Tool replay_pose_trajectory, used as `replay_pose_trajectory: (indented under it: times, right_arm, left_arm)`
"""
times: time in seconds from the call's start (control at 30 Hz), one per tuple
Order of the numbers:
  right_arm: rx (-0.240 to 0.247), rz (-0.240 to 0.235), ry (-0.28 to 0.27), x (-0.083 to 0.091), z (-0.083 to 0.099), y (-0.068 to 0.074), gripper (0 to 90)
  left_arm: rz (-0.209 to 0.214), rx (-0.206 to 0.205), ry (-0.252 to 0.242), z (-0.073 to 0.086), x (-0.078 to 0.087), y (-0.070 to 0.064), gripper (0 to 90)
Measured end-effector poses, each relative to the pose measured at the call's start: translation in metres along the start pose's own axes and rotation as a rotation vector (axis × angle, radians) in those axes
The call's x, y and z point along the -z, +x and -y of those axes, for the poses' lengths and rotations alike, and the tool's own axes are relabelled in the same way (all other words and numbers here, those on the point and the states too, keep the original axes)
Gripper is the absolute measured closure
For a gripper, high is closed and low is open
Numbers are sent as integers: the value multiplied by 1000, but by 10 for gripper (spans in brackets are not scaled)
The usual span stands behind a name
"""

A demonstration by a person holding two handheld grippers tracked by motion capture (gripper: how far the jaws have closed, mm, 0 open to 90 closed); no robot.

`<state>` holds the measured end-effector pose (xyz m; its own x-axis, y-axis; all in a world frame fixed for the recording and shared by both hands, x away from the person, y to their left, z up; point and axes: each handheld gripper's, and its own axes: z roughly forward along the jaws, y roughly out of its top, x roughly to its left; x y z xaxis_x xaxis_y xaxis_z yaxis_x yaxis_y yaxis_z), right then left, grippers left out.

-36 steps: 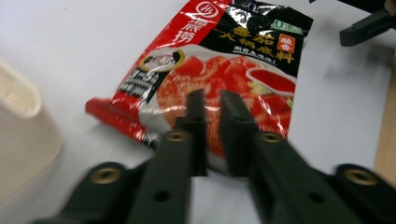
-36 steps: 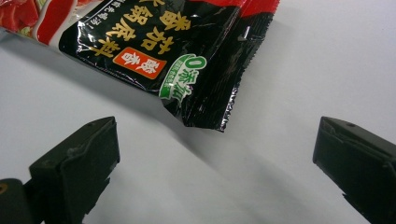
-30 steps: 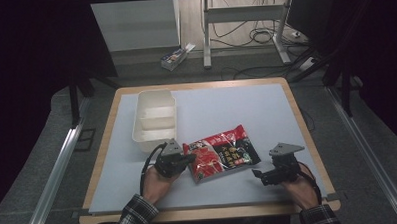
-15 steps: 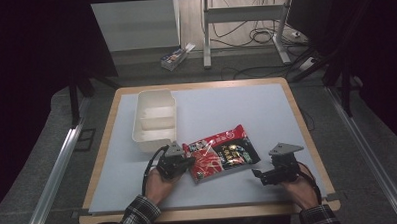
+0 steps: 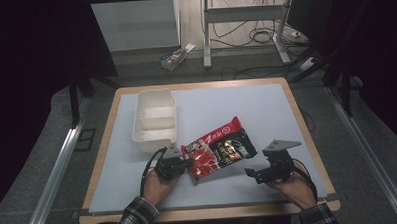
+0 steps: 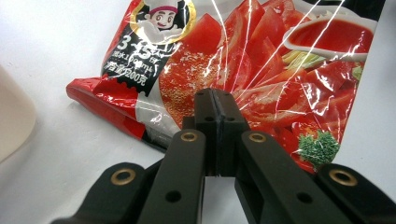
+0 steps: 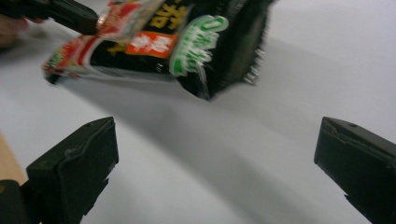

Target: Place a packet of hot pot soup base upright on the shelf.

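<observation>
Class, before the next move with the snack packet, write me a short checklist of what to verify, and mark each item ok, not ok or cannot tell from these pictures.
1. Left tool shut on the packet: ok, its jaws are pressed together at the packet's edge.
2. Right tool open: ok, its jaws stand wide apart with nothing between them.
3. Right tool apart from the packet: ok, bare table shows between them in the high view.
4. White box empty: ok, no contents show in its compartments.
5. Grip firm enough to lift: cannot tell.
6. Packet lying flat: cannot tell, the right gripper view is blurred there.
</observation>
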<state>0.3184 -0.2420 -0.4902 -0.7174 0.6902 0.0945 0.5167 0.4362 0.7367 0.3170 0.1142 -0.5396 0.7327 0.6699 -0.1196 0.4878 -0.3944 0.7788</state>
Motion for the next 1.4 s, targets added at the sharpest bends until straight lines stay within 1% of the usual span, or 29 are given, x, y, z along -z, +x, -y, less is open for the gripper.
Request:
replay_pose_trajectory:
  times: [0.07,0.13,0.2,0.23,0.27,0.33,0.37,0.4,0.43,0.47,0.5,0.6,0.67,0.7,0.77,0.83,0.87,0.93,0.97,1.0,1.03,1.07,1.13,1.2,1.23,1.27,1.3,1.33,1.4]
  right_arm:
    - [-4,-7,8,-3,-5,2,34]
    - [-11,-29,14,-7,-10,2,41]
    - [-9,-30,16,-12,-16,3,51]
    - [-9,-30,16,-12,-16,3,51]
    - [-27,-54,18,-16,-23,4,60]
    - [-32,-62,18,-17,-26,4,68]
    - [-43,-73,15,-20,-30,4,75]
    - [-70,-87,17,-26,-36,2,94]
    - [-70,-87,17,-26,-36,2,94]
    - [-101,-115,21,-32,-42,0,122]
    - [-112,-127,22,-34,-44,0,145]
    - [-113,-146,19,-40,-51,2,216]
    - [-112,-145,21,-45,-57,4,265]
    - [-113,-148,20,-46,-58,5,286]
    - [-124,-167,7,-48,-62,7,324]
    - [-141,-198,-16,-49,-66,8,365]
    - [-137,-201,-22,-49,-69,10,393]
    - [-133,-191,-22,-51,-72,12,468]
    - [-151,-191,-26,-51,-73,12,502]
    - [-167,-197,-33,-50,-75,12,528]
    - [-172,-195,-35,-49,-76,12,555]
    - [-178,-194,-37,-48,-78,11,589]
    - [-204,-211,-78,-44,-80,7,633]
    - [-215,-211,-94,-41,-83,4,665]
    - [-226,-221,-101,-40,-84,2,679]
    - [-237,-235,-107,-38,-85,1,683]
    - [-233,-236,-108,-37,-87,1,685]
    - [-221,-232,-104,-36,-89,1,686]
    - [-208,-224,-105,-32,-93,2,688]
  left_arm:
    - [2,8,-2,1,0,0,900]
    - [2,8,-3,1,0,0,900]
    - [-1,4,-3,1,0,0,900]
    - [-1,4,-3,1,0,0,900]
    - [-1,4,-4,1,0,0,900]
    - [-2,1,-6,2,0,0,900]
    - [-1,4,-7,2,0,0,900]
    - [-1,1,-5,2,0,0,900]
    - [-1,1,-5,2,0,0,900]
    - [-3,-3,-7,2,0,0,900]
    - [-3,-3,-7,2,0,0,900]
    - [-3,-6,-8,2,0,0,900]
    - [-3,-8,-6,3,0,0,900]
    - [-1,2,-11,3,-1,0,900]
    - [-1,-1,-7,3,-1,1,900]
    - [4,2,-2,3,-1,2,899]
    - [4,3,0,3,-1,1,899]
    - [6,8,0,3,-1,2,897]
    - [6,8,-1,3,0,2,896]
    - [-7,5,-1,2,1,1,884]
    - [-22,-8,-1,2,1,1,852]
    - [-36,-15,-11,2,2,-1,798]
    - [-61,-42,-12,0,3,-2,658]
    - [-69,-55,-18,-1,5,-5,579]
    - [-69,-55,-18,-1,5,-5,550]
    - [-69,-62,-30,-3,8,-9,513]
    - [-69,-62,-30,-3,8,-9,482]
    - [-70,-69,-44,-4,12,-12,451]
    - [-70,-65,-58,-4,17,-15,387]
